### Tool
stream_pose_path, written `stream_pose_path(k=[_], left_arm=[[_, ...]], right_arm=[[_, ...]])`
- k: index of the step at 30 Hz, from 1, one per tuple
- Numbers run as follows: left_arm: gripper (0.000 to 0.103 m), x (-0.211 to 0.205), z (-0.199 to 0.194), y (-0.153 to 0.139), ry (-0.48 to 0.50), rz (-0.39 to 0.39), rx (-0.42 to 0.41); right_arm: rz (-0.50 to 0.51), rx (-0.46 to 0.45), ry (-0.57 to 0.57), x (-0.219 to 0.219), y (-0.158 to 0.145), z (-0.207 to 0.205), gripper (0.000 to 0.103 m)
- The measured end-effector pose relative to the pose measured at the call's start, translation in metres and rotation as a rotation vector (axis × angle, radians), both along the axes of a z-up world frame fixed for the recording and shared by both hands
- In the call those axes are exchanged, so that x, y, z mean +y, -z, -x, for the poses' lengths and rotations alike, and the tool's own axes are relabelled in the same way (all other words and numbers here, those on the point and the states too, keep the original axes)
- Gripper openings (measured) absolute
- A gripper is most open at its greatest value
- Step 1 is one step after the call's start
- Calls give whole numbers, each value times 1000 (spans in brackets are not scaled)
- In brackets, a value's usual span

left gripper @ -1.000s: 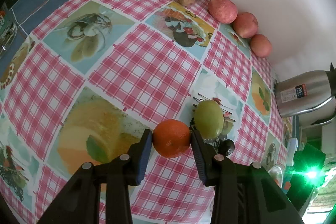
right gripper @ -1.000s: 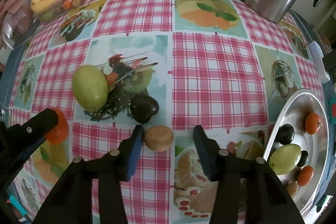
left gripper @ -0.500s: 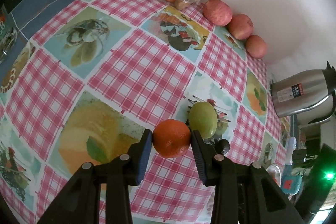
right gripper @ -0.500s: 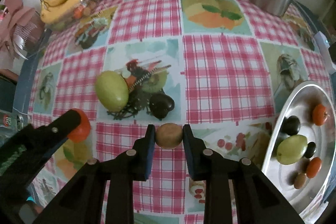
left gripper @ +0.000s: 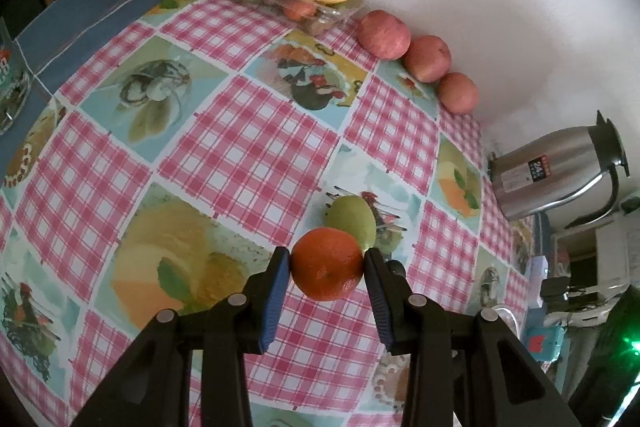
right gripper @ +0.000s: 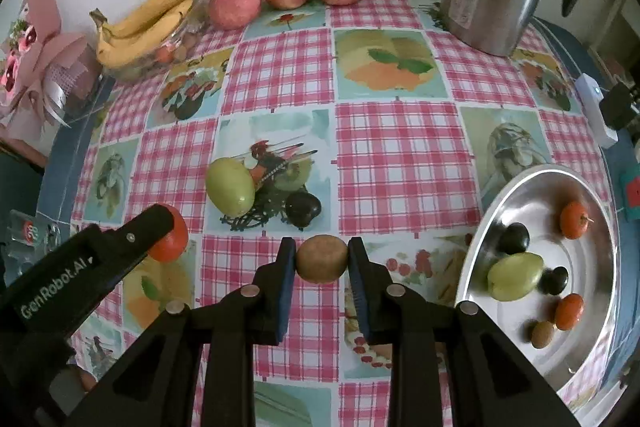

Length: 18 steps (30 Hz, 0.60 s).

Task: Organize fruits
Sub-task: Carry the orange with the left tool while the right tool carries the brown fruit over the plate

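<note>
Steel oval dish (right gripper: 496,211) sits at the table's right edge, already holding 7 small fruits. Right gripper (right gripper: 321,259) is clamped on a small round brown fruit (right gripper: 321,259), blue pads touching both sides, clear of the pink checked tablecloth (right gripper: 400,155). Left gripper (left gripper: 326,269) is closed on a round orange mandarin (left gripper: 326,269), the same firm pinch. The dish lies to the right of both tools, the right one nearer (left would have to cross over), so I'd expect the brown fruit to go in 1st. Left loose on the cloth: 1 green oval fruit (right gripper: 230,187) and 1 dark plum (right gripper: 303,207).
</note>
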State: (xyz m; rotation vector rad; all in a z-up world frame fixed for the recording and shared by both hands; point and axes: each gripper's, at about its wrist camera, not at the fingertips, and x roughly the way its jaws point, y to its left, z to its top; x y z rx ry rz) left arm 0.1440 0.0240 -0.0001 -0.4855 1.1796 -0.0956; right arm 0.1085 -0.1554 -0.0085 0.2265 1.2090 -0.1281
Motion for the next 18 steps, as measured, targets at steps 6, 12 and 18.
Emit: stream_pose_path(k=[6, 12, 18], left_arm=[[40, -8, 4, -6, 23, -4, -12], [41, -23, 10, -12, 73, -3, -29], [41, -39, 18, -18, 111, -18, -41]], right_arm=[[-1, -5, 31, -12, -10, 12, 27], [-2, -10, 74, -24, -19, 23, 27], [15, -3, 110, -38, -23, 38, 27]])
